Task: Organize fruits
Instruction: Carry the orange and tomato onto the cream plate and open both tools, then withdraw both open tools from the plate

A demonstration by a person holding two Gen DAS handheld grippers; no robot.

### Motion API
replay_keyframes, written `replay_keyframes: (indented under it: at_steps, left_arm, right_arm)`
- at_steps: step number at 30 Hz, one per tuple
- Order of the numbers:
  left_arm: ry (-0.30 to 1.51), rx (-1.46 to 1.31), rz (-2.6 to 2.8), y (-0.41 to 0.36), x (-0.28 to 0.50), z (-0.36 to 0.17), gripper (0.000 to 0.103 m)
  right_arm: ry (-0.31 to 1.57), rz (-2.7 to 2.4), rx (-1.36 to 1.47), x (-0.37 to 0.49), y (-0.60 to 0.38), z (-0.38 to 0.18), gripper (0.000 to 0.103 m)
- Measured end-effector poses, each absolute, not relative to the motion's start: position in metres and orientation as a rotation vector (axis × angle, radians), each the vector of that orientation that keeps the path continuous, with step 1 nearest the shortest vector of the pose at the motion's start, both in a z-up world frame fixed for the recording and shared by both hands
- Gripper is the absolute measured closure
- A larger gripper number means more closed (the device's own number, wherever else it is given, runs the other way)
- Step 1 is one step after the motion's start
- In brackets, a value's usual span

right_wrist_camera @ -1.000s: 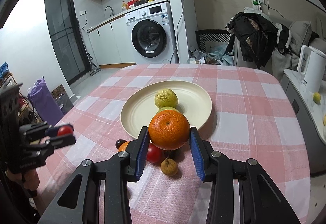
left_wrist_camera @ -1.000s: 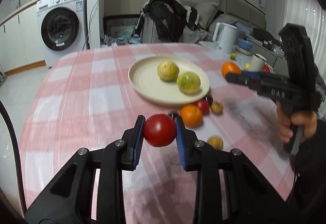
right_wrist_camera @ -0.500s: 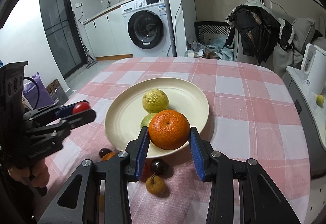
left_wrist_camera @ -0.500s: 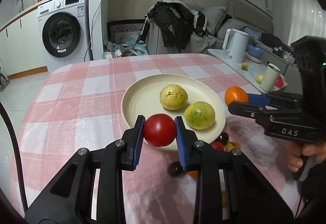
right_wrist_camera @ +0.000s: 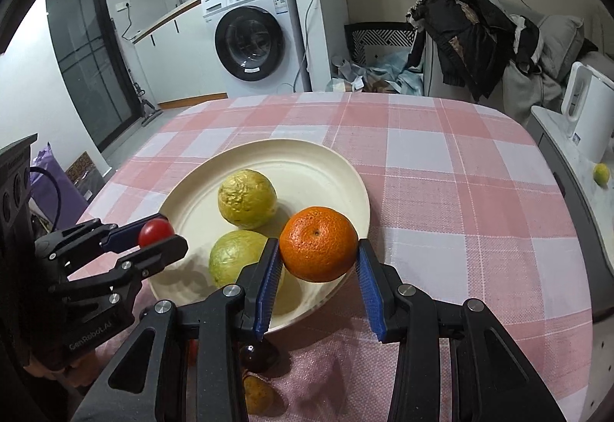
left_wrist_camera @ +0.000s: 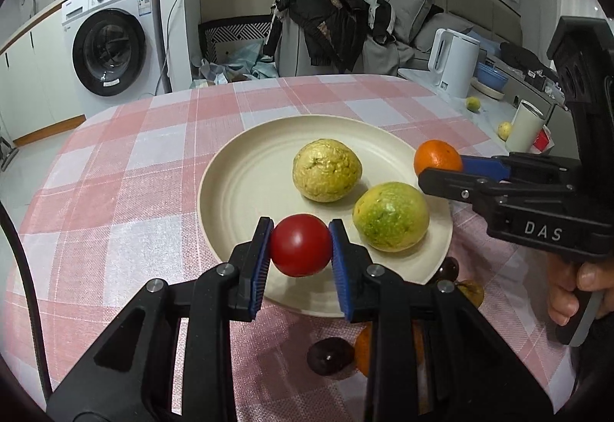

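On the left, the left gripper (left_wrist_camera: pixel 300 244) is clenched on a red tomato (left_wrist_camera: pixel 300 244), its blue pads pressing the fruit from either side; the tomato is round, with no long axis to tell, and it hangs over the near-left rim of the cream plate (left_wrist_camera: pixel 238 192). The plate sits on a pink checked tablecloth (left_wrist_camera: pixel 126 199). On it lie two fruits: a wrinkled yellow fruit (left_wrist_camera: pixel 327 170) near the middle, slightly oval with its long axis running left to right, and a yellow-green fruit (left_wrist_camera: pixel 390 216) just beside it toward the near-right rim. Farther right, the right gripper (right_wrist_camera: pixel 318 261) grasps an orange (right_wrist_camera: pixel 318 244), held over the plate's right rim with its stem dimple turned up toward the camera. Below the plate's near edge, on the cloth, lie a dark grape (left_wrist_camera: pixel 329 355), another orange fruit (left_wrist_camera: pixel 362 349) partly hidden by the gripper, and a small brownish fruit (left_wrist_camera: pixel 471 292). A hand (left_wrist_camera: pixel 575 287) grips the right tool's handle.
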State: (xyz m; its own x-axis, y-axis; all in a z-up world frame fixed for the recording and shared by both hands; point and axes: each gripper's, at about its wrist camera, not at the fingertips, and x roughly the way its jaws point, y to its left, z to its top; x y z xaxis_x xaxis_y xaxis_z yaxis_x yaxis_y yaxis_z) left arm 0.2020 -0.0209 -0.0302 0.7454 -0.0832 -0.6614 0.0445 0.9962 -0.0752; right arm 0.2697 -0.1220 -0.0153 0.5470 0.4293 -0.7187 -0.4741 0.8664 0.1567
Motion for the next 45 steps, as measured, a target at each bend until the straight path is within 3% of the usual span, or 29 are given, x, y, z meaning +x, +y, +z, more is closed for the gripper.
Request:
replay_keyframes:
  at_steps: [6, 9, 14, 16, 17, 19, 20, 21, 23, 45]
  left_arm:
    - [0.736, -0.075, -0.069, -0.016, 0.202, -0.033, 0.076]
    - [0.744, -0.087, -0.07, -0.012, 0.198, -0.033, 0.068]
    - [0.694, -0.102, -0.06, -0.006, 0.174, -0.023, 0.03]
    - [0.666, -0.091, -0.061, -0.005, 0.16, -0.016, 0.023]
    - [0.653, -0.085, -0.056, -0.004, 0.152, -0.012, 0.02]
    - [0.635, -0.079, -0.051, -0.003, 0.141, -0.006, 0.018]
    - [0.63, -0.078, -0.051, -0.003, 0.137, -0.003, 0.015]
    - [0.622, -0.075, -0.051, -0.002, 0.132, -0.001, 0.013]
    - [0.599, -0.073, -0.036, 0.0, 0.121, 0.004, 0.001]
    - [0.639, -0.046, -0.033, -0.011, 0.071, -0.003, 0.001]
  right_arm:
    - [0.856, 0.548, -0.038, 0.271, -0.12, -0.019, 0.063]
    - [0.86, 0.558, -0.038, 0.271, -0.119, -0.018, 0.061]
    - [0.829, 0.565, -0.037, 0.262, -0.123, -0.013, 0.055]
    - [0.818, 0.543, -0.058, 0.257, -0.125, -0.011, 0.053]
    - [0.813, 0.534, -0.063, 0.254, -0.127, -0.01, 0.05]
    - [0.806, 0.532, -0.064, 0.246, -0.131, -0.008, 0.033]
    - [0.801, 0.535, -0.064, 0.242, -0.133, -0.007, 0.017]
    - [0.791, 0.537, -0.066, 0.239, -0.134, -0.006, 0.009]
    - [0.763, 0.529, -0.082, 0.229, -0.137, -0.002, 0.003]
    - [0.855, 0.532, -0.164, 0.19, -0.14, -0.013, 0.0]
